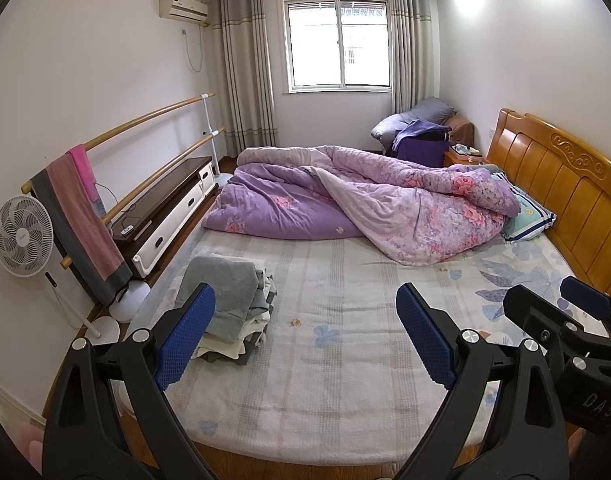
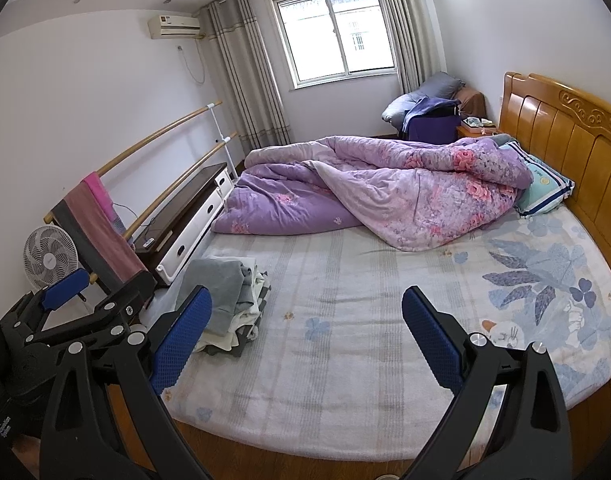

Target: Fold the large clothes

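A stack of folded clothes (image 1: 233,304), grey on top with cream and grey layers under it, lies near the left edge of the bed (image 1: 325,380). It also shows in the right wrist view (image 2: 229,304). My left gripper (image 1: 305,336) is open and empty, held above the bed's near edge, to the right of the stack. My right gripper (image 2: 305,340) is open and empty, likewise above the near edge. The right gripper shows at the right of the left wrist view (image 1: 545,304); the left gripper shows at the left of the right wrist view (image 2: 89,296).
A rumpled purple floral quilt (image 1: 365,200) covers the far half of the bed. A pillow (image 1: 529,216) lies by the wooden headboard (image 1: 565,200). Left of the bed stand a white fan (image 1: 23,236), a wooden bar rack with towels (image 1: 81,216) and a low cabinet (image 1: 169,208).
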